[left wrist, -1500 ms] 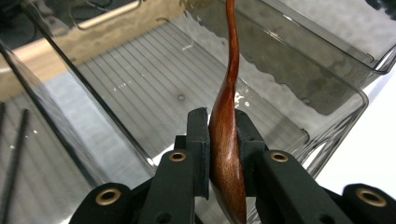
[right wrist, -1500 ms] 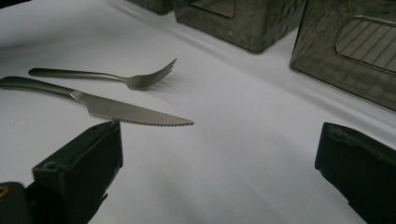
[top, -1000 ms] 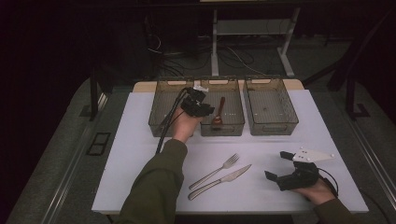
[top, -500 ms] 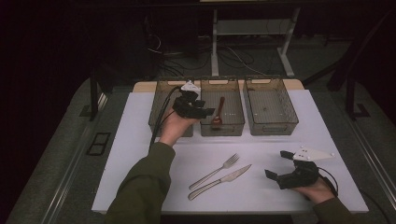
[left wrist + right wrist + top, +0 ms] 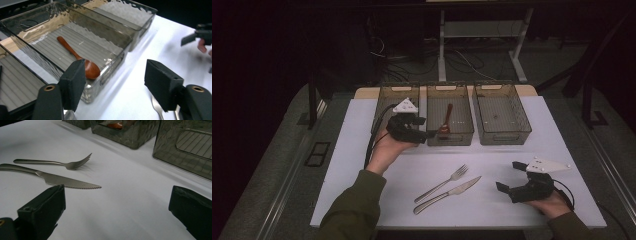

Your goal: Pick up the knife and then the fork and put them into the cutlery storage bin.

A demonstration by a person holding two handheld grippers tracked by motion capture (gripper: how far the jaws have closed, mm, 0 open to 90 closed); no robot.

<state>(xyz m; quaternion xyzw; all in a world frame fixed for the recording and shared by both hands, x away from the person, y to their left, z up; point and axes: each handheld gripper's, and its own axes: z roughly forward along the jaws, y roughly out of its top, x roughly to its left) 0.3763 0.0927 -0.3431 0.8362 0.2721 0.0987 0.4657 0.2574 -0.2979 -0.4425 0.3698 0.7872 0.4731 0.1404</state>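
A brown wooden spoon (image 5: 447, 120) lies in the middle bin (image 5: 450, 89), bowl toward the front wall; the left gripper view shows the spoon (image 5: 80, 60) just beyond my left jaw. My left gripper (image 5: 431, 133) hovers at that bin's near-left corner. Its jaws have just been opening and nothing is between them (image 5: 115, 85). A steel fork (image 5: 442, 182) and knife (image 5: 447, 194) lie side by side on the white mat. My right gripper (image 5: 509, 176) rests on the mat to their right, open, facing the knife (image 5: 57, 180) and fork (image 5: 55, 163).
Three smoky clear bins stand in a row at the back: the left bin (image 5: 398, 92), the middle one, and the right bin (image 5: 502, 87). The white mat (image 5: 362, 145) ends at dark table borders. Cables trail from both grippers.
My left gripper has drawn back from over the middle bin toward its near-left corner, and its jaws stand wider. The spoon stays in the bin. The right gripper has not moved.
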